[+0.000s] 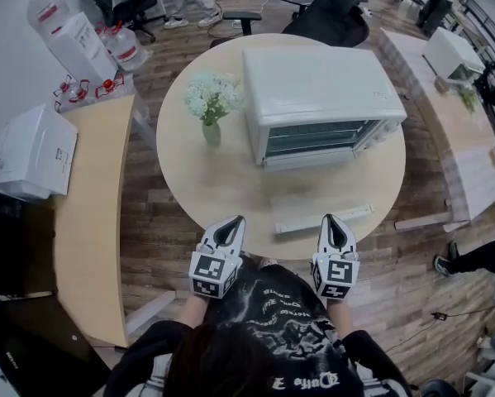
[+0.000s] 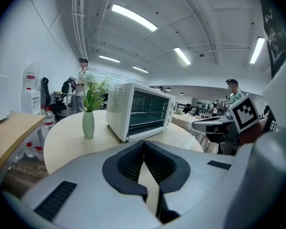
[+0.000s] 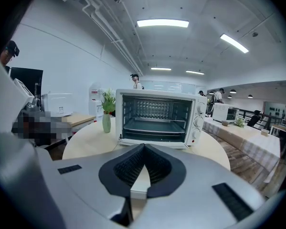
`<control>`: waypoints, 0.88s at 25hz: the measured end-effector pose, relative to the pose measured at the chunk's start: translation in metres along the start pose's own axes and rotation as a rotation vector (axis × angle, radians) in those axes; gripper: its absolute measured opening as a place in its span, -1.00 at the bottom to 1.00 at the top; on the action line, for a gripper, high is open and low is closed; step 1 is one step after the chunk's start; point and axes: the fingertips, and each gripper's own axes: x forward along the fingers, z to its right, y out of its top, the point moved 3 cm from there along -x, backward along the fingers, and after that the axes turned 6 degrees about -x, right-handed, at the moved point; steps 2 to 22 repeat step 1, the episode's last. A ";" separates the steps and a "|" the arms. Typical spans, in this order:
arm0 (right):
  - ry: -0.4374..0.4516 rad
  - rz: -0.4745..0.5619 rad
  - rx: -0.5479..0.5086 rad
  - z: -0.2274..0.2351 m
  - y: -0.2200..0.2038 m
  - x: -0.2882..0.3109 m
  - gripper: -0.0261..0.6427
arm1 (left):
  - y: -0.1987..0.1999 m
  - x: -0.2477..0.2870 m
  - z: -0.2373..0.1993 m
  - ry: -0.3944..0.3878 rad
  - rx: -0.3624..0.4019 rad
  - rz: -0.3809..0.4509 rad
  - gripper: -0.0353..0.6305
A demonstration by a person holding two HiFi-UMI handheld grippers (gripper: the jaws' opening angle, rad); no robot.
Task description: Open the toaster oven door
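- A small pale green ceramic vase with white flowers stands on the round light wooden table, just left of the oven.
- The left gripper, grey with black ribbed pads, hovers at the near edge of the table. Its jaws are pressed together and nothing is between them.
- The white box-shaped metal toaster oven stands at the middle-right of the table, well ahead of both grippers. Its front faces the person, and its long axis runs left to right.
- I judge that the door is probably down, because the right gripper view shows the rack and the back wall with no pane or handle across them.
- A long white bar lies parallel to the oven front, between the oven and the grippers. It may be the handle edge of the lowered door, but I cannot tell for sure.
- The right gripper, of the same make, is also clenched on nothing. It is almost straight before the oven front and just beside the bar, so it is the nearer one for any move on the door.
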 end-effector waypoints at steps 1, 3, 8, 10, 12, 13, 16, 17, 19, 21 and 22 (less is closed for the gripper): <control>0.000 0.000 -0.001 -0.001 0.000 0.000 -0.91 | -0.001 0.000 -0.001 0.000 0.001 -0.002 -0.83; 0.000 0.000 -0.001 -0.001 0.000 0.000 -0.91 | -0.001 0.000 -0.001 0.000 0.001 -0.002 -0.83; 0.000 0.000 -0.001 -0.001 0.000 0.000 -0.91 | -0.001 0.000 -0.001 0.000 0.001 -0.002 -0.83; 0.000 0.000 -0.001 -0.001 0.000 0.000 -0.91 | -0.001 0.000 -0.001 0.000 0.001 -0.002 -0.83; 0.000 0.000 -0.001 -0.001 0.000 0.000 -0.91 | -0.001 0.000 -0.001 0.000 0.001 -0.002 -0.83; 0.000 0.000 -0.001 -0.001 0.000 0.000 -0.91 | -0.001 0.000 -0.001 0.000 0.001 -0.002 -0.83; 0.000 0.000 -0.001 -0.001 0.000 0.000 -0.91 | -0.001 0.000 -0.001 0.000 0.001 -0.002 -0.83; 0.000 0.000 -0.001 -0.001 0.000 0.000 -0.91 | -0.001 0.000 -0.001 0.000 0.001 -0.002 -0.83; 0.000 0.000 -0.001 -0.001 0.000 0.000 -0.91 | -0.001 0.000 -0.001 0.000 0.001 -0.002 -0.83; 0.000 0.000 -0.001 -0.001 0.000 0.000 -0.91 | -0.001 0.000 -0.001 0.000 0.001 -0.002 -0.83; 0.000 0.000 -0.001 -0.001 0.000 0.000 -0.91 | -0.001 0.000 -0.001 0.000 0.001 -0.002 -0.83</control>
